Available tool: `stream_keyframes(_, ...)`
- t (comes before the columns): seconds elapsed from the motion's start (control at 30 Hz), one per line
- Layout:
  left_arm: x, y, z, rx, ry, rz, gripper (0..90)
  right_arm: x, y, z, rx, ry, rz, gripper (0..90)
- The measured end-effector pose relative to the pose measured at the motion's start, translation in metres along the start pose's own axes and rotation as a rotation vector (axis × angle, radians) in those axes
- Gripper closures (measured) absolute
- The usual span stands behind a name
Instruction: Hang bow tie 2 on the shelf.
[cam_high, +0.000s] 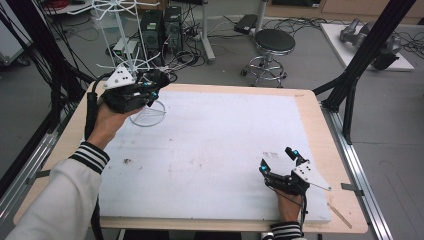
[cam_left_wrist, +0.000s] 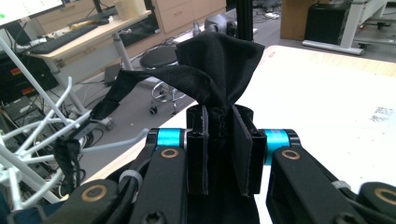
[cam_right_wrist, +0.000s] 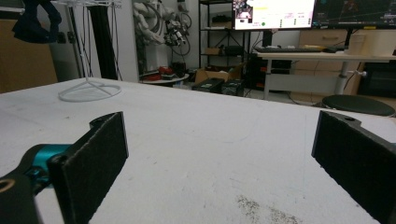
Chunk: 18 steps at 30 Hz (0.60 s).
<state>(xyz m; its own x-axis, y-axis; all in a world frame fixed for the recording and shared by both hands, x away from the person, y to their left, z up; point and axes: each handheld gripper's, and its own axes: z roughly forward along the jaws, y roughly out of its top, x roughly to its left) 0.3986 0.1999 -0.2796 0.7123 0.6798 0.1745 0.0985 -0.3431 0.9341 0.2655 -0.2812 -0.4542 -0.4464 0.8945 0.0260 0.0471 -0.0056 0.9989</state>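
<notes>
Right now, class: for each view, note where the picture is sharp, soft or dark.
High view: even light, soft detail, the white mat bright. Left gripper view: the black cloth in the left gripper is dark and foldless; background sharp. Right gripper view: the right gripper pads blur; far monitors glare.

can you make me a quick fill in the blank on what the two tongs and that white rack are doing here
1. The left tongs are shut on a piece of ______ cloth.
2. The right tongs rest low on the white table cover with jaws standing ______.
3. The left tongs are held up beside the white wire ______ at the table's far left corner.

Missing words: black; open; rack
</notes>
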Motion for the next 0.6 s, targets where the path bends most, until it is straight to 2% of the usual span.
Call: stream_keyframes(0.6,-0.004,-0.008,0.0081,0.034,-0.006,-0.005,76.7,0.0001,0.0,-0.0001,0.0,0.0,0.001,2.9)
